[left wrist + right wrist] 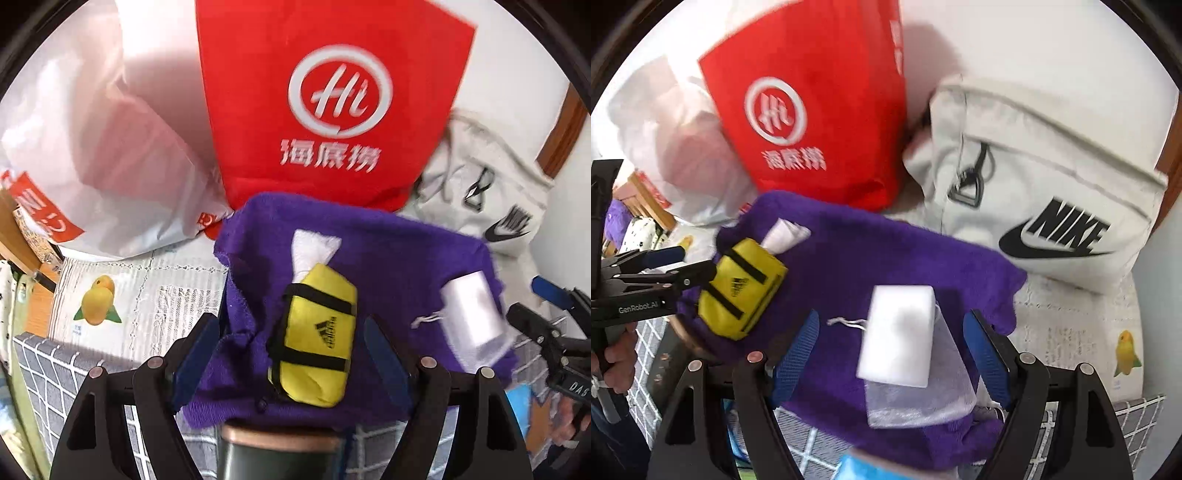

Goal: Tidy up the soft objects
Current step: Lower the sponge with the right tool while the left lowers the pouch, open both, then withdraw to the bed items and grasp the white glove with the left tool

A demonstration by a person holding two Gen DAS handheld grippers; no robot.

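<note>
A purple towel (388,258) lies spread over the surface; it also shows in the right wrist view (879,251). On it lies a yellow pouch with black straps (317,339) with white tissue (314,251) sticking out of its far end. My left gripper (291,347) is open, its blue pads either side of the pouch. A white block (899,332) rests on a sheer drawstring bag (923,398) on the towel. My right gripper (890,350) is open around the block. The pouch shows at left in the right wrist view (742,288).
A red bag with a white logo (332,103) stands behind the towel, a white plastic bag (92,147) to its left and a pale Nike bag (1052,184) to its right. A dark cylinder (280,458) stands under my left gripper.
</note>
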